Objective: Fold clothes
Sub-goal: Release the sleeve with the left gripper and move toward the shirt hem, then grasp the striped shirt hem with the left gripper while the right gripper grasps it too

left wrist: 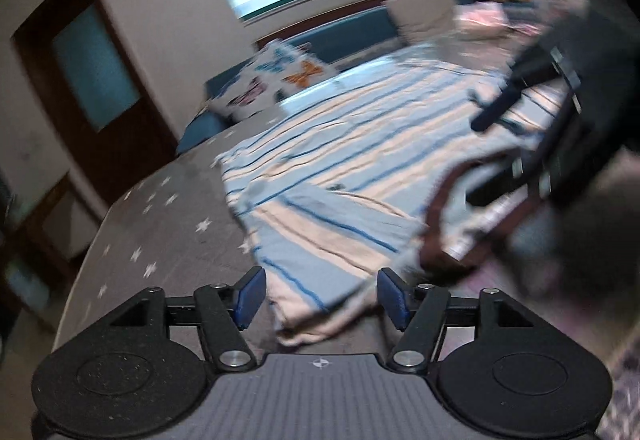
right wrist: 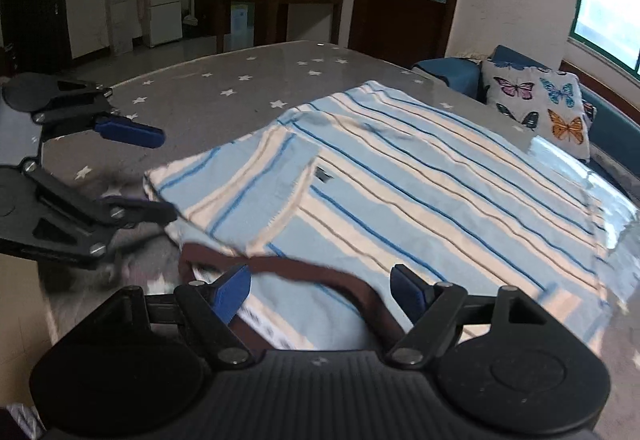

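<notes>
1. Here, in the left wrist view, the left gripper stood open at the bottom of the frame, its blue pads apart with nothing pinched, poised over the near corner of the striped shirt. The shirt lay spread across the starred table through the middle of the frame; the right gripper showed blurred at the right edge.

2. In the right wrist view, the right gripper was also open, straddling the shirt's brown collar at the lower centre without pressing it. The left gripper hung open at the left edge, beside the sleeve folded over the shirt's body.

3. Judging by this, one sleeve fold looked done; the next move probably called for closing on a fresh edge.
</notes>
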A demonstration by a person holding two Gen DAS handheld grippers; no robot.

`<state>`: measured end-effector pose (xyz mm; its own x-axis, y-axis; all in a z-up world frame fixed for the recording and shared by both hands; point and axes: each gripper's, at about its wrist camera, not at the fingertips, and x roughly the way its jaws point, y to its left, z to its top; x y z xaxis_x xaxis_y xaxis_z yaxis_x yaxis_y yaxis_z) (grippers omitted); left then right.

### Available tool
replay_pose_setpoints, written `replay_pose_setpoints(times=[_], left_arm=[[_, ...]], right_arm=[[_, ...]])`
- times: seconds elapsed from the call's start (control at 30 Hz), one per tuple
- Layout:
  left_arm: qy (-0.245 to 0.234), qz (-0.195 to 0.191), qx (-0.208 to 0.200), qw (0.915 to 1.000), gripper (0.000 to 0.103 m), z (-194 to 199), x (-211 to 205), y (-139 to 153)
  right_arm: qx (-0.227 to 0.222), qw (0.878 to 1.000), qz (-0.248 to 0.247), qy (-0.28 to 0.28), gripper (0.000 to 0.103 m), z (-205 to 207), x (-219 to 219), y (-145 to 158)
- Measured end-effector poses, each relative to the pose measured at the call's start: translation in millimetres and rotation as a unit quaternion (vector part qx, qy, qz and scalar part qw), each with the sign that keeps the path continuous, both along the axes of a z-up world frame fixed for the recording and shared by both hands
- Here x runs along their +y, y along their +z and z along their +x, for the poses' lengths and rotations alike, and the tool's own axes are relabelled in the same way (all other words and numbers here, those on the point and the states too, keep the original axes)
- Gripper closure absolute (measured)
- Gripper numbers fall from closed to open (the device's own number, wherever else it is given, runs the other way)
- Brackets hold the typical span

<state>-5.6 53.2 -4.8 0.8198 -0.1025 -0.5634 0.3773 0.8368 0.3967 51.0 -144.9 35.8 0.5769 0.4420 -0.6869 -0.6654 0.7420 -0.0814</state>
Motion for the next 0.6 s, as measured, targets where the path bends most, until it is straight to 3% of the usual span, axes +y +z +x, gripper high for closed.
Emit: replay_pose_setpoints(times=[0.13, 0.33, 0.47, 0.53, 0.6], left_arm=[[-0.039, 0.043, -0.016, 0.9982, 0.038, -7, -15, -12], [-0.073, 0.039, -0.016, 0.9964, 0.041, 2, -23, -19], [-0.088, 0.02, 0.001, 0.9959, 0.064, 12, -23, -21], [-0.089, 0.015, 0.006, 0.9959, 0.087, 14, -23, -21], [-0.078, 0.002, 0.01, 0.9969, 0.093, 17, -23, -17]], right_arm=[[-0.008, 1.0, -0.018, -0.006, 0.024, -19, -29, 3], [-0.009, 0.998, -0.05, -0.028, 0.024, -43, -74, 2], [-0.01, 0.997, -0.067, -0.029, 0.025, -48, -89, -2], [-0.014, 0.997, -0.075, -0.024, 0.027, -47, -93, -5], [-0.021, 0.996, -0.08, -0.018, 0.027, -44, -93, -7]])
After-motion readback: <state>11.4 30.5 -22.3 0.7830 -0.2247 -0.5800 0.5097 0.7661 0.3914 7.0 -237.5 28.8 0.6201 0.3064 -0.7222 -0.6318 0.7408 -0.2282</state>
